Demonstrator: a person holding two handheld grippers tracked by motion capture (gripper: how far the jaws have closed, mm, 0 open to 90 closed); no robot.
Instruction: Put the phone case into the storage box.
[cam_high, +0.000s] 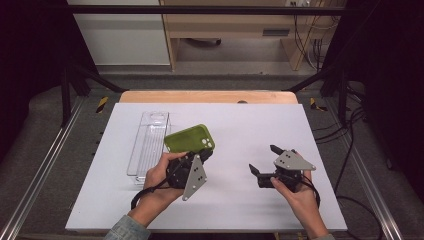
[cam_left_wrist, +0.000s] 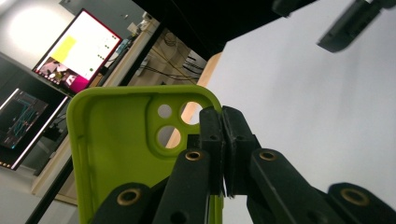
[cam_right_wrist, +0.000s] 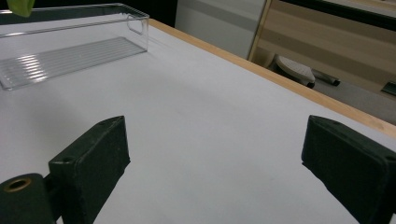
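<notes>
While left gripper (cam_high: 202, 152) clamps green case (cam_high: 190, 138) edge, right gripper (cam_high: 265, 160) agape above bare table (cam_high: 240, 125)

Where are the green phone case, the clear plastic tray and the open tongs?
green phone case (cam_high: 186, 138), high view, middle of its back.
clear plastic tray (cam_high: 148, 146), high view, its ribbed floor.
right tongs (cam_high: 263, 159), high view, gap between tips.

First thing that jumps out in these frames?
The bright green phone case, held up off the white table by the left gripper, its jaws shut on the case's edge near the camera holes. Beside it at the table's left lies a clear plastic tray. The right gripper hangs open, with nothing between its jaws.
</notes>
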